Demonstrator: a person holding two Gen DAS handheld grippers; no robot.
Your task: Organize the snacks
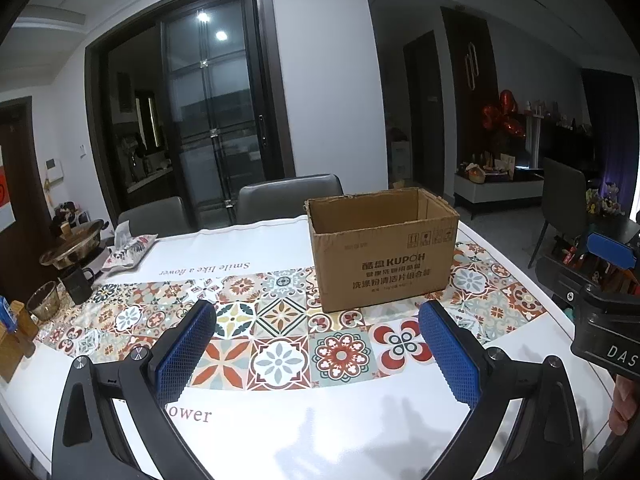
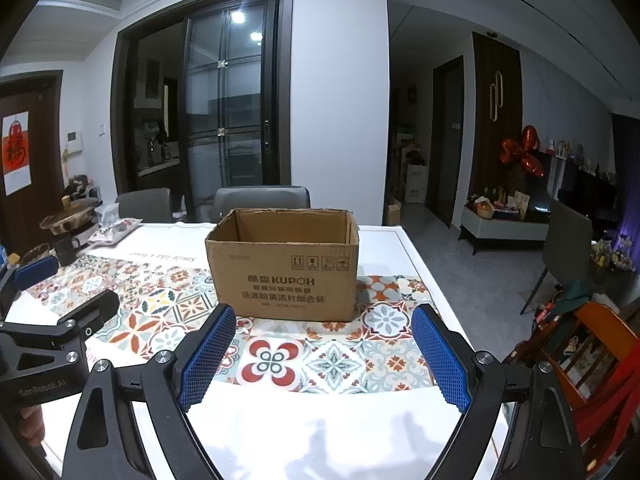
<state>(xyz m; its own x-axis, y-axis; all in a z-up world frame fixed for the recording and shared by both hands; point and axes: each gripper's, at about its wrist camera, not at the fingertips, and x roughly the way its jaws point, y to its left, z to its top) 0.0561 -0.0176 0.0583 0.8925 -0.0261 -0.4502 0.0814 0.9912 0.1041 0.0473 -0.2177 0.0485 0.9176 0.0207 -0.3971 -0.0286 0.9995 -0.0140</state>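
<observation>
A brown cardboard box (image 1: 384, 252) stands upright on the table (image 1: 280, 432), its top flaps open and its inside, as far as it shows, bare; black print marks the side facing the cameras. It sits on a cloth (image 1: 280, 344) with a band of coloured tile patterns between white margins, straddling the far edge of the band. No snacks show on the cloth near the box. The left gripper (image 1: 316, 320) hovers over the near part of the table, its blue-padded fingers (image 1: 188, 344) spread wide with nothing between them, the box ahead and a little to the right. The right gripper (image 2: 322, 326) is held just beside it, also aimed at the box, its fingers (image 2: 208, 360) likewise wide apart and empty. In the right wrist view part of the left gripper shows at the left edge, with a bit of a hand (image 2: 32, 420) under it; in the left wrist view the right gripper's body shows at the right edge. At the far left end of the table stand a metal pot (image 1: 76, 244), a black mug (image 1: 78, 284), a glass bowl (image 1: 44, 300) and a patterned pouch (image 1: 128, 250), all well apart from the box. Two grey chairs (image 1: 288, 196) stand behind the table, before a dark glass door (image 1: 216, 112).
</observation>
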